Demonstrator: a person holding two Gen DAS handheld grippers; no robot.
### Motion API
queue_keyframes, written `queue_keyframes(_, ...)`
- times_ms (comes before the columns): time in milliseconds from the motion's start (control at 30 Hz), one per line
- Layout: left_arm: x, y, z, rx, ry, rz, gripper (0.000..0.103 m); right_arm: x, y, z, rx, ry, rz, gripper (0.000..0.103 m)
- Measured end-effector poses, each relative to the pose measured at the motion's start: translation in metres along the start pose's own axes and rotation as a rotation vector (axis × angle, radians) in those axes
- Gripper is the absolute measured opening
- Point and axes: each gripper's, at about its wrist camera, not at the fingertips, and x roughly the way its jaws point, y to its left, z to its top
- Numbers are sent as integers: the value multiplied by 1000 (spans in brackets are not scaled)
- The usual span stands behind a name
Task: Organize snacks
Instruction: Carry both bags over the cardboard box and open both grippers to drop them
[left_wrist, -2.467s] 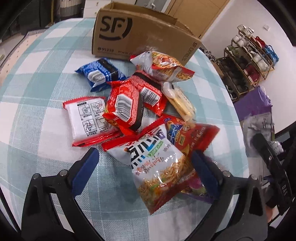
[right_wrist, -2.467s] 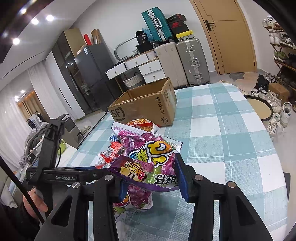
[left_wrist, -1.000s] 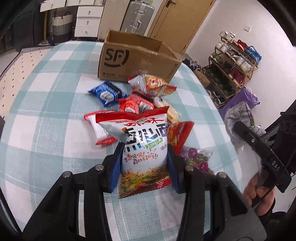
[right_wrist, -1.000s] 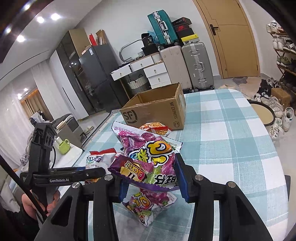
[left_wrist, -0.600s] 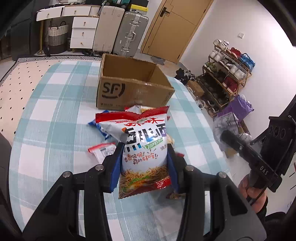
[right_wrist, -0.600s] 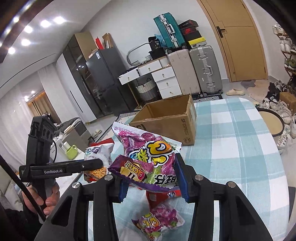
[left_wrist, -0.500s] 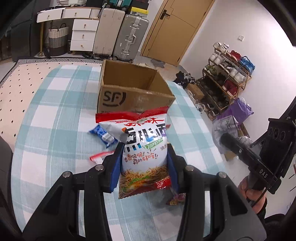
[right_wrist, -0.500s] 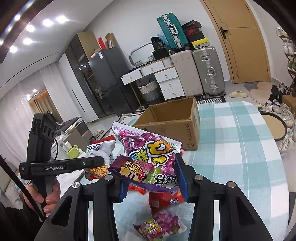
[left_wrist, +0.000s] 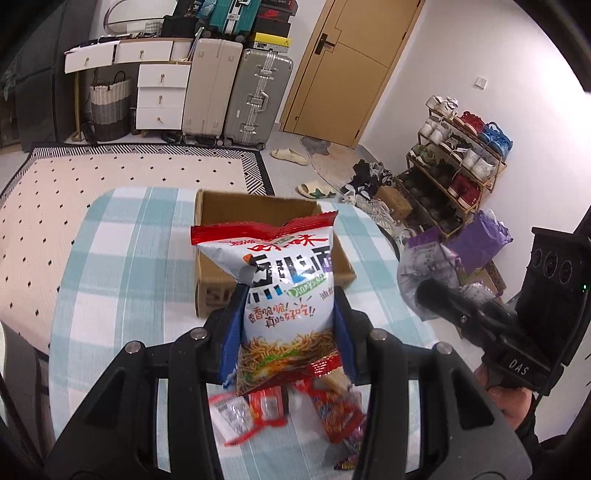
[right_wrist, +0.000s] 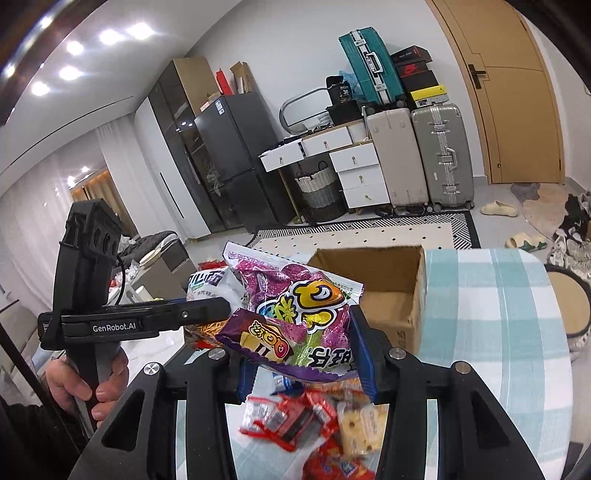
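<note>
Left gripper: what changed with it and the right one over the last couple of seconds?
The left gripper, open over the pile before, closed on the white noodle bag and lifted it toward the cardboard box. The right gripper kept its grip on the purple snack bag and rose with it the same way. The box is in the same spot on the checked tablecloth, and the loose packets remain there.
</note>
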Motion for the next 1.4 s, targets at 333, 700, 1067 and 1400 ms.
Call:
queue_keyframes(333, 53, -3, 78, 26, -10, 55, 41, 51, -20, 53, 39, 21, 13, 45)
queue_keyframes(700, 137, 5, 108, 48, 66, 89, 41, 116, -56, 64, 70, 113, -22, 45)
queue_keyframes(1067, 214, 23, 93, 48, 159, 95, 41, 162, -83, 42, 83, 201, -57, 45)
queue_keyframes(1400, 254, 36, 82, 69, 188, 100, 41, 177, -94, 33, 87, 233, -84, 45)
